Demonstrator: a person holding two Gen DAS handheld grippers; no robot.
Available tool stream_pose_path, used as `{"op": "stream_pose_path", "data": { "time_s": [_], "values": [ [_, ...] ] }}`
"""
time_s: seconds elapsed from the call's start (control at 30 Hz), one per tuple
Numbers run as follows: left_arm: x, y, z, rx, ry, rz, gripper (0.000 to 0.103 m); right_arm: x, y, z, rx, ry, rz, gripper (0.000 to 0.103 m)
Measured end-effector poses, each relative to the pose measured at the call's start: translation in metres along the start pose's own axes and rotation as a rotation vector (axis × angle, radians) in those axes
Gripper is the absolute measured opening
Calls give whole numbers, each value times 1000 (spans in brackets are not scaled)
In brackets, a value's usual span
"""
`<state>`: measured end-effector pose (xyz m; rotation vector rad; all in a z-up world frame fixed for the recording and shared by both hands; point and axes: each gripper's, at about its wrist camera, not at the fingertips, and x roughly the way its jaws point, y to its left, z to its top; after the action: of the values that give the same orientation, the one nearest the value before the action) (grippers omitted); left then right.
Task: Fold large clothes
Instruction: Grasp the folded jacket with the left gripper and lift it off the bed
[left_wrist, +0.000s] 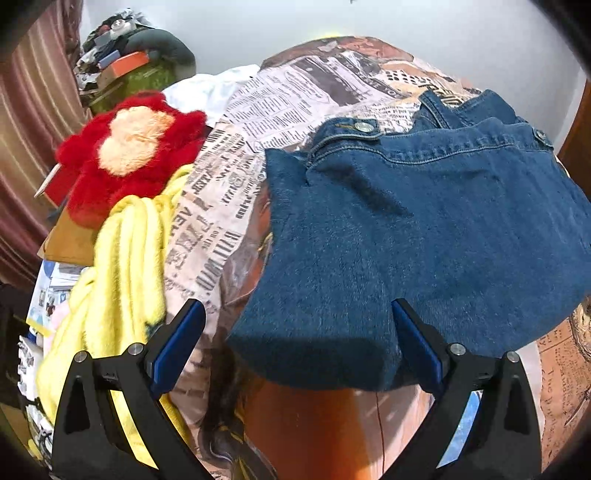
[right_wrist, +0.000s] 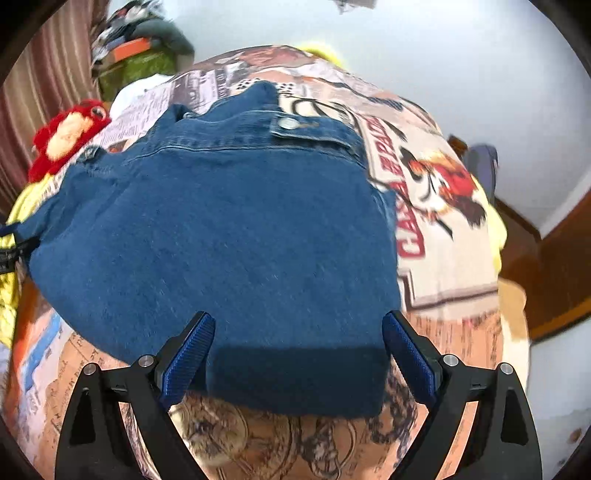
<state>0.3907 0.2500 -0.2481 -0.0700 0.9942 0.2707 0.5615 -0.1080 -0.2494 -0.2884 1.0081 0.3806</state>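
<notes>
A folded blue denim garment (left_wrist: 424, 229) lies flat on a bed covered by a newspaper-print sheet (left_wrist: 266, 107), its metal-buttoned tabs toward the far side and its near folded edge toward both cameras. In the left wrist view the left tool (left_wrist: 297, 321) has its two blue-padded fingers spread wide over the garment's near left corner; the right-hand finger (left_wrist: 417, 343) lies against the denim's near edge, while the other finger stands over the printed sheet, and nothing is pinched between them. In the right wrist view the right tool (right_wrist: 297, 332) also stands wide apart, its fingers straddling the near edge of the garment (right_wrist: 229, 229) close to its right corner, with the pads on either side of the cloth and not pressing on it. To the left of the denim lie a yellow fleecy cloth (left_wrist: 122, 273) and a red plush toy (left_wrist: 129, 147) with a pale patch, both on the bed's left side. Beyond them stands a pile of clutter (left_wrist: 125, 51) beside a striped curtain (left_wrist: 33, 110).
</notes>
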Motion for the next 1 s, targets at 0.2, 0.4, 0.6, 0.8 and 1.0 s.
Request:
{"op": "stream_pose_path", "data": {
  "time_s": [0.2, 0.4, 0.6, 0.8, 1.0],
  "values": [
    [-19, 11, -3, -88, -38, -9, 100, -2, -12, -3, 113, 33, 49, 92],
    [-46, 18, -6, -165, -97, -67, 100, -28, 14, 2, 31, -42, 43, 92],
    [-40, 16, -24, -311, -38, -209, 100, -42, 49, 12, -37, -85, 140, 93],
    [-2, 7, -43, -460, 99, -401, 100, -16, 81, 13, -115, -24, 183, 93],
    [27, -1, -37, -570, 146, -589, 97, 16, 85, 6, -147, -1, 185, 99]
  ]
}}
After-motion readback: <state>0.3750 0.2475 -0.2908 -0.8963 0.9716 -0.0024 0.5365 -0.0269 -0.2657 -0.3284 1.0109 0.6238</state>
